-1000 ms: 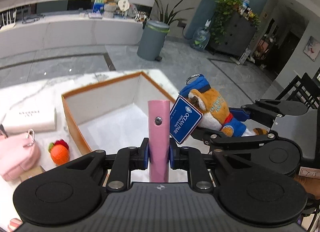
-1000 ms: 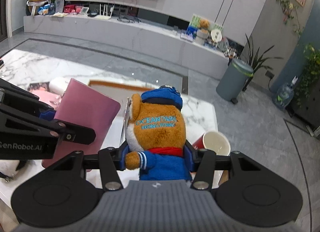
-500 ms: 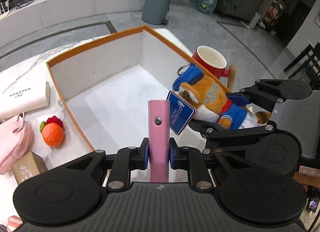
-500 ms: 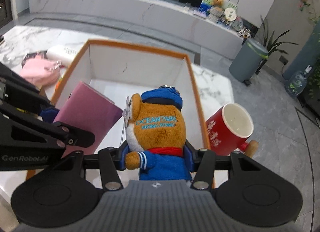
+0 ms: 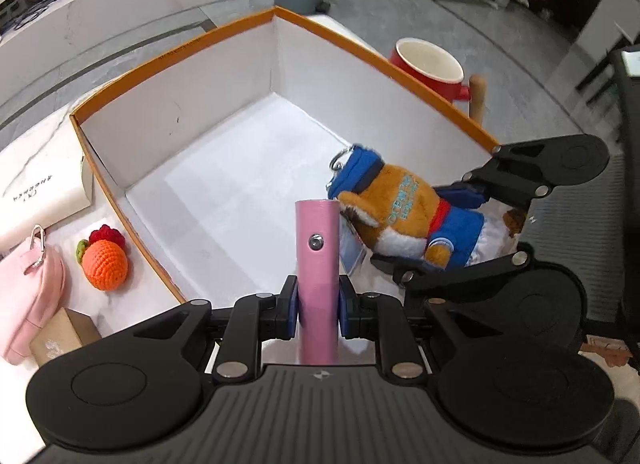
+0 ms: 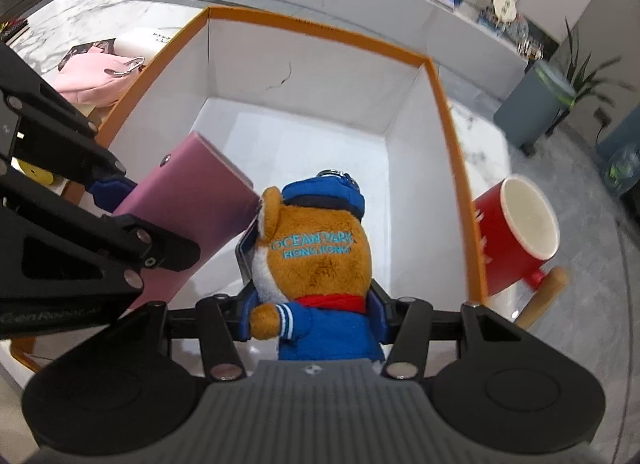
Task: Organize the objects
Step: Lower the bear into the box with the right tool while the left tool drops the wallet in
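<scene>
Both hands are at the placing step: each gripper holds its thing over the open box, tilted down toward the white floor inside. The left gripper is clamped tight on a pink wallet, a flat, smooth, leather-like case with a metal snap, held edge-up. The right gripper is clamped on a plush bear at its blue jacket; the fuzzy orange body and blue cap stick out ahead, a keyring at the top. Bear and wallet hang close together, perhaps touching, though the views leave that unclear. Next, I judge, each should go lower until its load meets the floor, then let go, with the two kept apart. The box is stiff card, orange-rimmed. Outside stand a red mug, a crocheted orange and a pink pouch.
</scene>
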A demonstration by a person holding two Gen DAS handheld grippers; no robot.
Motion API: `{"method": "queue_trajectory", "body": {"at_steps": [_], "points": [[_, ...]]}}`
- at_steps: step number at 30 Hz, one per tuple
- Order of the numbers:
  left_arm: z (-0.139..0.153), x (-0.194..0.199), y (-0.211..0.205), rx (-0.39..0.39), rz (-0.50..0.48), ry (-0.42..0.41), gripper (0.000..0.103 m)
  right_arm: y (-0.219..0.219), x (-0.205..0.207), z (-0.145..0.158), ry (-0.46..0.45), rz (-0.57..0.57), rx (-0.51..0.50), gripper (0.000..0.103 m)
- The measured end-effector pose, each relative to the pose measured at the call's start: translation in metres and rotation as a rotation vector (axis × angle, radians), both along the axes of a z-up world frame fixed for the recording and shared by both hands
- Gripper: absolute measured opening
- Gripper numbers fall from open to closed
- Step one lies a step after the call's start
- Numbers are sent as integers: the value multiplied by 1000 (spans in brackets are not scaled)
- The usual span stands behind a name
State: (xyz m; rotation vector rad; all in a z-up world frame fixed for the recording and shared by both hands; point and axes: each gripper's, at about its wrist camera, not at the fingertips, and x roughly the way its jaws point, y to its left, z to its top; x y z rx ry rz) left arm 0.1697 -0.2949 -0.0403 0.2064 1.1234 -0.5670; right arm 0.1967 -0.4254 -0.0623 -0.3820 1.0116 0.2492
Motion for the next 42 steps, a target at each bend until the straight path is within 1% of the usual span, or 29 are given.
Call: {"method": "queue_trajectory", "body": {"at_steps": [1,3,7,8,9,10,11,15,16,19,20,24,26,29,30,32,35,38,42], "points": [[1,-1,0,9,-5,7,22,0,0,-2,21,-17,15,54],[0,-4,-3,51,-23,12,22,2,-3,-7,50,-50,47,55],[-4,-12,-7,161,-70,-26,23,18,-13,-20,106,-95,78,55],[-6,-14,-6,174,-74,-31,23,21,-14,-24,124,-119,112,55],[-6,-15,-4,171,-77,-34,24,22,-15,-27,141,-128,141,55],[-7,-15,-2,172,-79,-34,24,23,-17,-28,136,-132,150,55],[-8,-16,-2,174,-79,-34,24,26,-19,-26,122,-142,142,56],[-9,-18,-7,188,-92,-37,25,27,-24,-25,116,-152,141,57],[-9,-20,-9,190,-98,-38,28,27,-25,-25,116,-150,135,57],[-10,-22,-10,174,-95,-38,33,28,-32,-24,88,-145,88,62],[-9,-21,-10,166,-91,-36,33,28,-34,-22,74,-144,74,65],[-9,-22,-8,140,-78,-28,40,22,-36,-18,53,-148,45,66],[-8,-21,-7,121,-74,-25,42,19,-36,-16,52,-150,41,66],[-2,-22,-3,83,-63,-28,52,14,-38,-10,39,-161,30,70],[1,-22,-2,76,-61,-31,55,15,-38,-9,28,-164,24,69],[6,-23,1,59,-51,-44,55,12,-39,-3,14,-173,31,70],[16,-24,8,25,-37,-58,55,11,-42,8,-39,-183,-11,70],[27,-29,14,0,-35,-76,56,8,-43,20,-65,-200,-13,68],[43,-35,27,-15,-27,-103,56,7,-48,36,-94,-203,-26,64]]}}
